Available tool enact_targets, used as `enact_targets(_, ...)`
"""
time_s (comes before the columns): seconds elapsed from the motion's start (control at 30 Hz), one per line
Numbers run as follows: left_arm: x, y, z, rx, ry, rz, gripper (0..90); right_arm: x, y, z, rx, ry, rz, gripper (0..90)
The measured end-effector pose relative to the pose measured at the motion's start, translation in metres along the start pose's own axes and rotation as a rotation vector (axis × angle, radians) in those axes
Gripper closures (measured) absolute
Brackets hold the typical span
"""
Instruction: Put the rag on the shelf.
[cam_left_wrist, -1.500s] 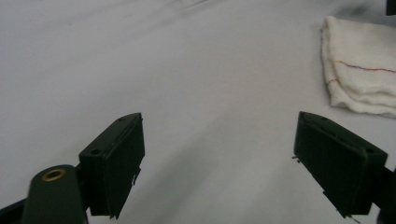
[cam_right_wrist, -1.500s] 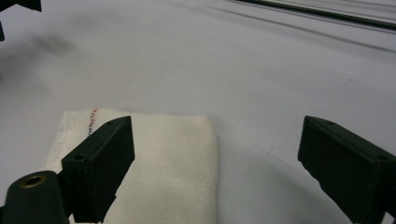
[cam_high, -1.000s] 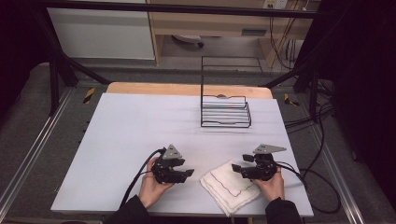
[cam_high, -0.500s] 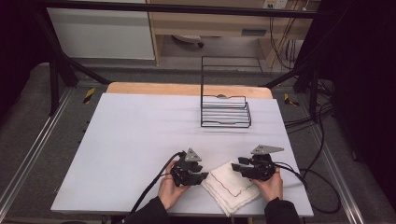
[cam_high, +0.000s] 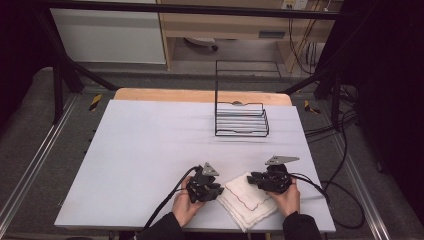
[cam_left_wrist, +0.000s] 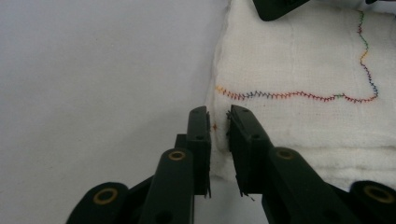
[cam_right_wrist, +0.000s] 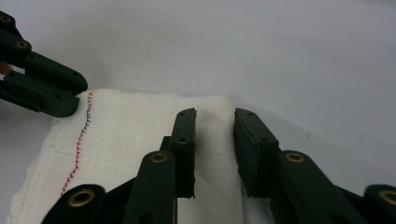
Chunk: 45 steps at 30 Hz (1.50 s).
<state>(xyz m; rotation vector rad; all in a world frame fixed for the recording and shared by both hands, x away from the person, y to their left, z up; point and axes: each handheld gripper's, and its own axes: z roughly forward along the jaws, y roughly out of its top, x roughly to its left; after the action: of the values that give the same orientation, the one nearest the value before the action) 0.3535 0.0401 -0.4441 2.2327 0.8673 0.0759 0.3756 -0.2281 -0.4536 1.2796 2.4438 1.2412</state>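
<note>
Item one, the folded white cloth (cam_high: 248, 200): I take it as my landmark. It lies flat on the pale table (cam_high: 150, 150), close to the near edge, right of centre, with a line of coloured zigzag stitching across its top layer.

Item two, my left gripper (cam_high: 214, 189): it sits at the cloth's left edge, held in the person's left hand (cam_high: 185, 202). In the left gripper view (cam_left_wrist: 219, 126) I see its jaws have just been closing; they stand narrow with the cloth's edge layers between them, and the pads look to be pinching that edge.

Item three, my right gripper (cam_high: 254, 178): it sits at the cloth's far right corner, held in the person's right hand (cam_high: 287, 197). In the right gripper view (cam_right_wrist: 215, 133) its jaws have also just been closing. A raised ridge of the cloth stands between them near its right edge, and I see a gap still showing beside the right pad, so I count the jaws as not yet clamped.

Item four, black wire rack (cam_high: 241, 112): well beyond the cloth, toward the far side of the table, standing with a tall upright wire back.

Item five, strip of wooden surface (cam_high: 165, 95): beyond the table's far edge, farthest from the cloth.
</note>
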Motion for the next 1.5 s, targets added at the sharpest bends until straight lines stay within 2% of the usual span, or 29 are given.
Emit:
enact_targets(0.1, -0.003, 0.000, 0.000, 0.000, 0.007, 0.004, 81.9, 0.000, 0.001, 0.000, 0.004, 0.007, 0.013, 77.6)
enact_targets(0.2, -0.004, -0.002, -0.001, -0.013, 0.011, 0.001, 83.5, 0.002, 0.004, 0.000, 0.011, 0.000, 0.012, 81.0)
enact_targets(0.27, -0.003, -0.005, -0.003, -0.028, 0.003, -0.019, 84.0, 0.004, 0.007, 0.000, 0.013, -0.007, -0.004, 81.7)
enact_targets(0.37, -0.003, -0.008, -0.006, -0.032, 0.004, -0.022, 84.3, 0.008, 0.015, 0.002, 0.002, -0.008, -0.034, 82.2)
enact_targets(0.47, -0.006, -0.014, -0.013, -0.041, 0.026, -0.024, 84.3, 0.016, 0.026, 0.006, -0.025, -0.001, -0.067, 82.3)
enact_targets(0.57, -0.006, -0.018, -0.017, -0.043, 0.035, -0.030, 84.2, 0.023, 0.037, 0.015, -0.029, 0.001, -0.120, 82.2)
enact_targets(0.6, -0.005, -0.022, -0.020, -0.054, 0.040, -0.049, 84.1, 0.026, 0.039, 0.019, -0.028, -0.001, -0.135, 82.2)
enact_targets(0.73, -0.003, -0.026, -0.025, -0.063, 0.051, -0.065, 83.9, 0.034, 0.050, 0.033, -0.028, 0.012, -0.174, 82.1)
enact_targets(0.87, -0.002, -0.031, -0.034, -0.074, 0.077, -0.104, 83.9, 0.041, 0.060, 0.047, -0.042, 0.029, -0.206, 82.2)
enact_targets(1.0, -0.003, -0.035, -0.035, -0.071, 0.091, -0.109, 83.6, 0.047, 0.065, 0.063, -0.031, 0.044, -0.220, 82.0)
enact_targets(1.1, -0.003, -0.037, -0.032, -0.071, 0.096, -0.104, 82.8, 0.047, 0.064, 0.071, -0.013, 0.039, -0.218, 81.2)
enact_targets(1.23, -0.001, -0.036, -0.033, -0.073, 0.088, -0.109, 79.7, 0.045, 0.063, 0.073, -0.020, 0.033, -0.207, 75.7)
enact_targets(1.3, 0.000, -0.035, -0.034, -0.074, 0.083, -0.101, 74.9, 0.045, 0.065, 0.070, -0.039, 0.029, -0.200, 67.9)
enact_targets(1.33, 0.001, -0.033, -0.037, -0.080, 0.101, -0.089, 71.3, 0.046, 0.066, 0.066, -0.052, 0.027, -0.195, 64.1)
enact_targets(1.37, 0.003, -0.032, -0.038, -0.080, 0.101, -0.082, 68.3, 0.045, 0.066, 0.061, -0.070, 0.028, -0.187, 59.9)
enact_targets(1.4, 0.003, -0.032, -0.038, -0.080, 0.101, -0.082, 66.4, 0.045, 0.066, 0.061, -0.070, 0.028, -0.187, 59.9)
enact_targets(1.5, 0.013, -0.024, -0.043, -0.106, 0.112, -0.070, 57.9, 0.040, 0.065, 0.039, -0.119, 0.009, -0.151, 42.8)
